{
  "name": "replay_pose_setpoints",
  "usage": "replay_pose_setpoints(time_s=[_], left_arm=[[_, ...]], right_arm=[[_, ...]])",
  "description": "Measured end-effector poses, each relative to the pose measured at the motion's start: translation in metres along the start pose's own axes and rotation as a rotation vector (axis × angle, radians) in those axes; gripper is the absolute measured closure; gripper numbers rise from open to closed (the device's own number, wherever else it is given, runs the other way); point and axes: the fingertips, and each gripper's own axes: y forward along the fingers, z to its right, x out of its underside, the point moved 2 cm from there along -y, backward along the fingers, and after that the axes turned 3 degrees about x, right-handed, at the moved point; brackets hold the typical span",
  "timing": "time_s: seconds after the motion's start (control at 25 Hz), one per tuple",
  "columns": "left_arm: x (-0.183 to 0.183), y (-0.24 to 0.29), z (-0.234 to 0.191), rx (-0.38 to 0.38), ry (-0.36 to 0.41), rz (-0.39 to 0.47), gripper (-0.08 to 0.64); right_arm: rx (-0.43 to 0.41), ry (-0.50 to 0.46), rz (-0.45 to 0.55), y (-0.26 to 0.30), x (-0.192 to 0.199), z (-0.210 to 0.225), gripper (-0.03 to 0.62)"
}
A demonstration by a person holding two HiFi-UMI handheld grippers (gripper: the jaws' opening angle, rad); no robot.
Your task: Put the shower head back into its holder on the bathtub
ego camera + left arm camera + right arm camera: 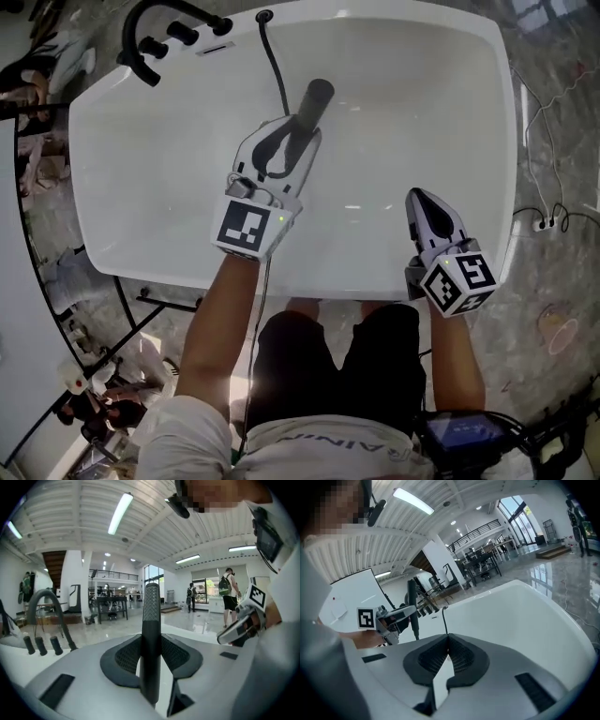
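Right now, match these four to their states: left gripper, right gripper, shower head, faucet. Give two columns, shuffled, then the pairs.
Column A
1. left gripper
2. right gripper
3. shower head
4. faucet

Column B
a. shut, empty
b. black arch at the tub corner
c. shut on the shower head
d. black stick clamped between jaws

Pairs: 1-c, 2-a, 3-d, 4-b

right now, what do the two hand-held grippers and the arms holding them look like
The left hand-held gripper and right hand-held gripper are light grey tapered shells with black textured pads inside the jaws. Each carries a white cube printed with black square markers. The arms are bare below short white sleeves.
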Motion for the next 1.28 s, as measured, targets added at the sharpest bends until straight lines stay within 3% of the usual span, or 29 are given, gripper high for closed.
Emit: replay_pose_setpoints(time_s=[0.24, 0.48, 0.76, 1.04, 1.28], left_arm=[[-0.089, -0.081, -0.012, -0.145, -0.059, 0.086, 0.422], [-0.202, -0.156, -0.005, -0.247, -0.022, 0.232, 0.422], [-0.302, -0.218, 0.006, -0.342, 0.015, 0.352, 0.422], [-0.362, -0.235, 0.013, -0.403, 0.055, 0.412, 0.422], [-0.383, -0.233, -0.015, -0.407, 0.049, 0.434, 0.422]], right_arm=[[-0.062, 0.017, 0.026, -0.041, -0.033, -0.061, 0.584], [-0.134, -0.083, 0.109, -0.088, -0.113, -0.113, 0.584], [-0.19, -0.128, 0.19, -0.149, -0.178, -0.148, 0.584], [-0.23, -0.252, 0.255, -0.175, -0.233, -0.179, 0.584], [-0.24, -0.279, 0.29, -0.18, -0.255, -0.21, 0.584]])
